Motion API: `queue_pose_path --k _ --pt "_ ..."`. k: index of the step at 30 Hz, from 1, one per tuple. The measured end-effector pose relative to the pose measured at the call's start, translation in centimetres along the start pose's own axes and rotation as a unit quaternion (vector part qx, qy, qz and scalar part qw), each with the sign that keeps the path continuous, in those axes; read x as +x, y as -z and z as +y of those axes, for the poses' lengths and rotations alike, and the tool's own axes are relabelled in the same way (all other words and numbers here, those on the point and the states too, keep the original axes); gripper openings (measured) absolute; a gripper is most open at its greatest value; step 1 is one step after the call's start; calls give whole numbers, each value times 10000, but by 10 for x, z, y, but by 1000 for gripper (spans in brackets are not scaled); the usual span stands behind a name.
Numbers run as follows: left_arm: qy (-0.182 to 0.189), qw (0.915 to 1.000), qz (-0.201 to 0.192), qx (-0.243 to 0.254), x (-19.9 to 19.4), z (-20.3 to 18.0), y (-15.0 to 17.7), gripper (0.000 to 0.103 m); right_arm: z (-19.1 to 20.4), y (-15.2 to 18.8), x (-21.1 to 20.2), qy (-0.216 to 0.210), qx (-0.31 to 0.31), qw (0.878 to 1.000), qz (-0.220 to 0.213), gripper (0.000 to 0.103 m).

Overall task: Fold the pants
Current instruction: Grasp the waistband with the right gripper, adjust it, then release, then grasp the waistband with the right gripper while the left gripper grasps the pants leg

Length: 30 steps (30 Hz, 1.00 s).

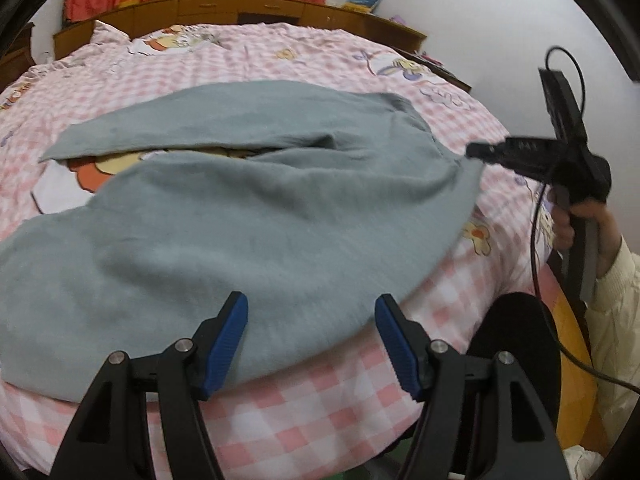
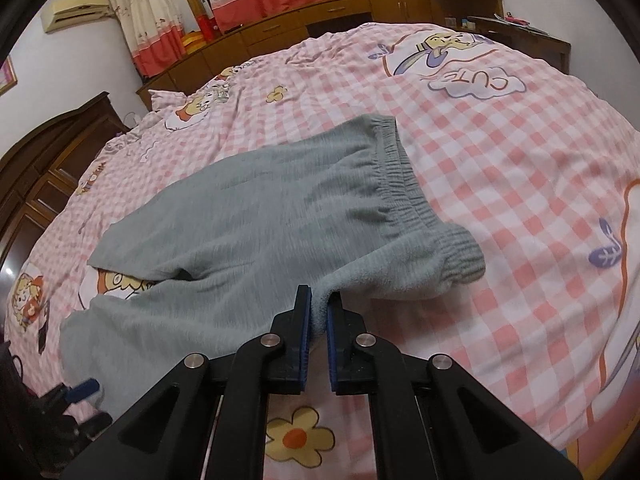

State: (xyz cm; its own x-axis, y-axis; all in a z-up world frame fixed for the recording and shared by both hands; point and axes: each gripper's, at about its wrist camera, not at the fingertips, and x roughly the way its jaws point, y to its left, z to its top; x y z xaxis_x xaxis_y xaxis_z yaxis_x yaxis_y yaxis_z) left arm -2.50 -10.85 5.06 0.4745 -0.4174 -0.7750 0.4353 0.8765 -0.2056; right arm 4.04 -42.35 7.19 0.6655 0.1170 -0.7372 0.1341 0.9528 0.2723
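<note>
Grey pants (image 2: 256, 216) spread on the pink checked bedspread (image 2: 500, 184).

My right gripper (image 2: 319, 312) pinches a fold of fabric near the elastic waistband (image 2: 400, 176); my left gripper (image 1: 311, 312) hangs spread apart over the near leg.

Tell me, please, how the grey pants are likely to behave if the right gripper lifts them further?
The pants will probably drape limply: the fabric already sags from the right gripper pinching near the waistband. The fleecy cloth looks unlikely to slip from the pads. The legs should trail and drag over the bedspread, perhaps bunching.
</note>
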Motion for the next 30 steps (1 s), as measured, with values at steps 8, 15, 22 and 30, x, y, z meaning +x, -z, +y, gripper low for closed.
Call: queue_pose_path --k 8,15,22,30 --pt "-493 9970 19 600 19 -16 5 69 -3 -8 7 -72 40 10000 34 8" --pt "-701 9960 -110 539 32 -4 -8 16 0 2 2 23 -698 9969 360 12" --pt "-362 9985 -386 148 8 5 -22 11 0 33 -16 527 -1962 9778 521 42" --pt "-186 9990 -341 -208 6 9 -25 11 3 63 -19 1150 -3286 9369 305 50"
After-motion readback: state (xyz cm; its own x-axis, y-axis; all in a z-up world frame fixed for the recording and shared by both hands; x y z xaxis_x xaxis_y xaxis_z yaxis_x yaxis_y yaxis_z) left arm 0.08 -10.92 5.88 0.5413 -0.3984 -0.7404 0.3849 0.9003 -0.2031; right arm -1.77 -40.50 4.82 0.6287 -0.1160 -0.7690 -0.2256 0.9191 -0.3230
